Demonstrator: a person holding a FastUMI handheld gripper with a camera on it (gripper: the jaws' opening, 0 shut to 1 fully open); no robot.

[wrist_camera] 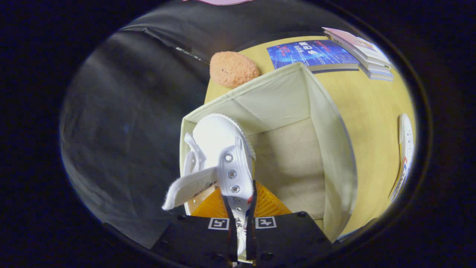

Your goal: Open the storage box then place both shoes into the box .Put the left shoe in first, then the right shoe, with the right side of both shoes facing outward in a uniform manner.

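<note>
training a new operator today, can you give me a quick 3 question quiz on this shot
1. True or false: the gripper is shut on a shoe.
2. Where does the held shoe hang? A) on the books B) over the open box, toe down C) beside the orange plush
3. Fill in: the second shoe lies on the ____, outside the box.

Key:
1. True: both jaws pinch the shoe's eyelet side.
2. B: it hangs at the near left corner of the box, whose floor is bare. The books and plush lie beyond the box.
3. Table: the second shoe lies right of the box.
</note>
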